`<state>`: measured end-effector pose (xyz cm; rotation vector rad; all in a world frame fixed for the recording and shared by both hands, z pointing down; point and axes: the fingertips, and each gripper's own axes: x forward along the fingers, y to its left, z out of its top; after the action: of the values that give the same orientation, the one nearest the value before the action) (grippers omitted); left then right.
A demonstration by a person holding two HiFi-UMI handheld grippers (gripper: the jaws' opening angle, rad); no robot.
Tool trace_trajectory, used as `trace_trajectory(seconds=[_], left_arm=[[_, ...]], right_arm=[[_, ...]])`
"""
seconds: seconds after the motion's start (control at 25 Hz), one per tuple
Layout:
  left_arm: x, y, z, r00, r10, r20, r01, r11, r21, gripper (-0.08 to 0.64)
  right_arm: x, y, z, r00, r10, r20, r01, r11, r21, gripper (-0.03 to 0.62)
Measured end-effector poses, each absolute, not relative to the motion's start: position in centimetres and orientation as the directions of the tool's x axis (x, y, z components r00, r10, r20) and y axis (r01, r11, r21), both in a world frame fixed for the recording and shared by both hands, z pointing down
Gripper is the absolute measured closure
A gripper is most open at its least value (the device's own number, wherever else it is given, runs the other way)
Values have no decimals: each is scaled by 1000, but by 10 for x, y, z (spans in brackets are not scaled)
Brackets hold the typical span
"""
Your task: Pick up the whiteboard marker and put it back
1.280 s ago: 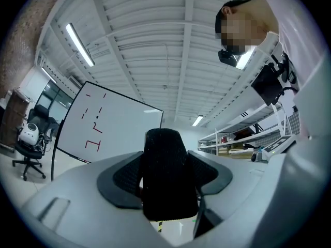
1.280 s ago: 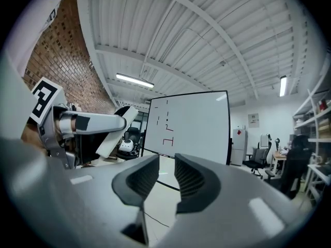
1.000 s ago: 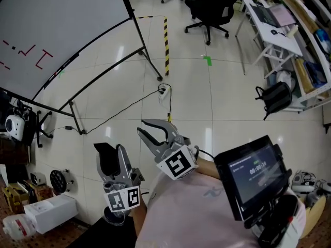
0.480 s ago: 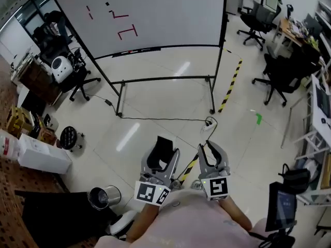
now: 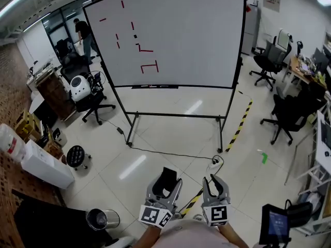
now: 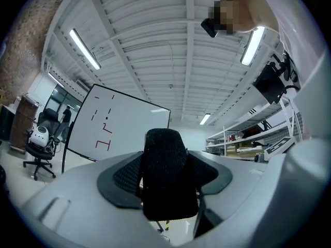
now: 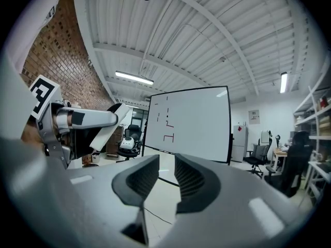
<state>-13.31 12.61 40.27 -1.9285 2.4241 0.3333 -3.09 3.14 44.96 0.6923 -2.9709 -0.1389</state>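
Observation:
The whiteboard (image 5: 176, 35) with red marks stands on its wheeled frame across the room, also visible in the left gripper view (image 6: 119, 123) and the right gripper view (image 7: 191, 123). Small marker-like items lie on its tray (image 5: 154, 87), too small to tell apart. My left gripper (image 5: 165, 182) is low in the head view, far from the board; its black pads (image 6: 165, 174) fill the middle with no gap showing. My right gripper (image 5: 214, 182) is beside it, with a narrow gap (image 7: 166, 182) between its jaws and nothing in it.
A power strip and cable (image 5: 214, 164) and yellow-black tape (image 5: 239, 125) lie on the floor between me and the board. A metal bin (image 5: 99, 218) and white box (image 5: 44, 164) sit left. Office chairs (image 5: 287, 115) stand right. A tablet (image 5: 274, 223) is at my right.
The head view has swung up from the floor to face the whiteboard squarely. Both grippers have come together at the bottom centre; their jaws look unchanged.

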Motion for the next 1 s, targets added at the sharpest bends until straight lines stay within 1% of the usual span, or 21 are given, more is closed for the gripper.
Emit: trace_trajectory(seconds=[0.24,0.68,1.0], left_arm=[[-126,124,400,-223,-962,-157,-970,202,138,287],[-101,106,397,-187,-969,-161,-977,167,131,287],[-82,101,403,-183,-971,-151,-978,164,126,287]], right_arm=[[-22,25,446,-887,-459,54,-451,885,120,508],[3,6,442,-872,-487,48,-482,872,90,508],[14,-5,447,-875,-481,49,-476,875,94,508]])
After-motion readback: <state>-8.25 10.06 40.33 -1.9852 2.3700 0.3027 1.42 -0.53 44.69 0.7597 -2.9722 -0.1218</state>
